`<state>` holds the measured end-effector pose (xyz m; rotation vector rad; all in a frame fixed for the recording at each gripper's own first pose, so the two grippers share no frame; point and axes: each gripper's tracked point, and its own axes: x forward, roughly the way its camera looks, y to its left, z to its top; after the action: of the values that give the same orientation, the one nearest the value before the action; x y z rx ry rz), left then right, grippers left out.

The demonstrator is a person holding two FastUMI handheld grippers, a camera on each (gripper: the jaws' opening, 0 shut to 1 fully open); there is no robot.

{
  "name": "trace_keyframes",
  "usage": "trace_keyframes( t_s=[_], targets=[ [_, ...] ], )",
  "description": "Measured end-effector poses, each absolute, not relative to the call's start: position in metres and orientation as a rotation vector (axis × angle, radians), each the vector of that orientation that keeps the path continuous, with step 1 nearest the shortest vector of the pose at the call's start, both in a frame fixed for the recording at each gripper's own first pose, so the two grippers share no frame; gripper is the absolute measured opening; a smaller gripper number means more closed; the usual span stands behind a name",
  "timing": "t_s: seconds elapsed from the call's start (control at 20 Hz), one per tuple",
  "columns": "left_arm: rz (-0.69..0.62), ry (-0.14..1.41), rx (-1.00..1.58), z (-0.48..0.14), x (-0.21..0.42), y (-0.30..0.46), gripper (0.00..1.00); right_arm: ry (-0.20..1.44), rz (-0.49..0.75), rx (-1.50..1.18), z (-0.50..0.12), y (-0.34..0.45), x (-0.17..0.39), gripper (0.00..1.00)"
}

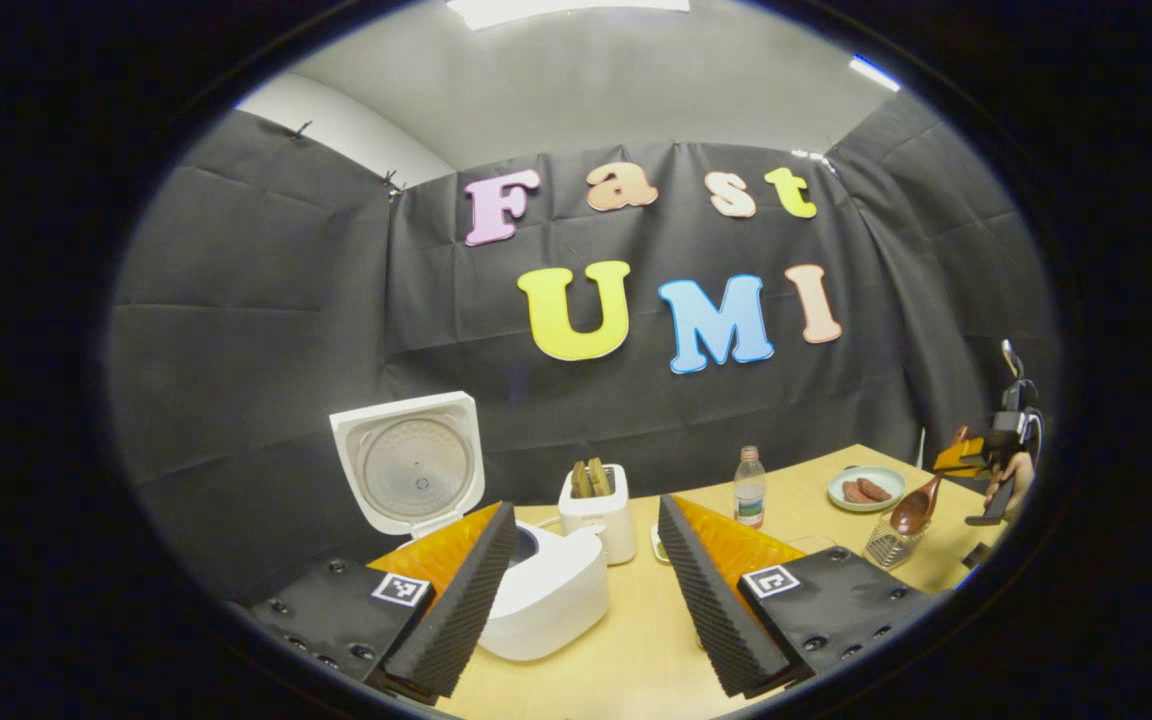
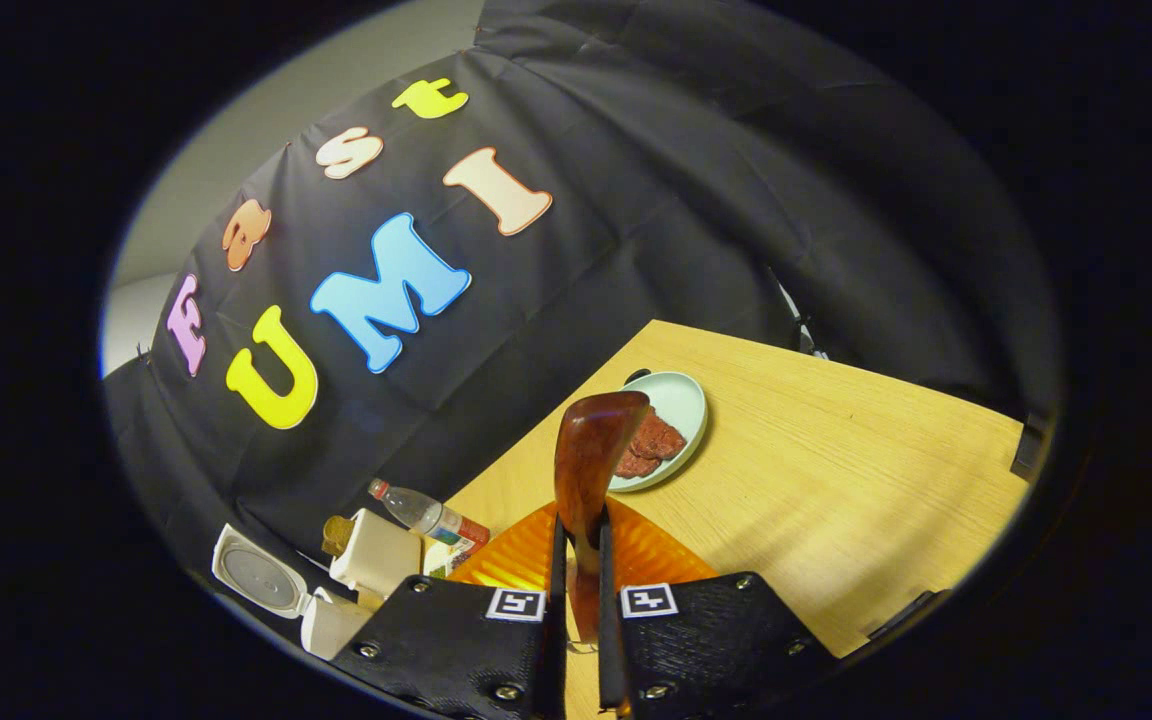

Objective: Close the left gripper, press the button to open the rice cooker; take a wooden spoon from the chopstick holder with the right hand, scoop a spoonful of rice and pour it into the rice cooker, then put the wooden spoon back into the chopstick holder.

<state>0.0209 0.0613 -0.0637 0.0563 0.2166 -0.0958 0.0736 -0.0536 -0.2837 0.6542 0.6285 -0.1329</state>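
The right gripper (image 2: 581, 590) grips the wooden spoon (image 2: 591, 470) above the counter (image 2: 836, 470). The left gripper (image 1: 581, 590) hangs with jaws apart before the open rice cooker (image 1: 546, 590).

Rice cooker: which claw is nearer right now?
Left. The left claw hovers open right over the rice cooker, lid up. The right claw, shut on the wooden spoon, is far across the table.

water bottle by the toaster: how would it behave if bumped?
The bottle stands upright, tall and narrow on a small base, so a sideways knock would probably tip it. It looks round, so once down it would likely roll on the smooth table. Clear plastic, apparently partly filled: probably fairly light, easy to shove.
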Motion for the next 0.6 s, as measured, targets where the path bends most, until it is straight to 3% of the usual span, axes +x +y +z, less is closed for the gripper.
trace_keyframes(
  t_s=[0.6],
  targets=[
    [-0.083,0.210,0.041,-0.066,0.023,0.059,0.98,0.687,-0.098,0.589,-0.306,-0.040,0.074,0.15]
  ],
)
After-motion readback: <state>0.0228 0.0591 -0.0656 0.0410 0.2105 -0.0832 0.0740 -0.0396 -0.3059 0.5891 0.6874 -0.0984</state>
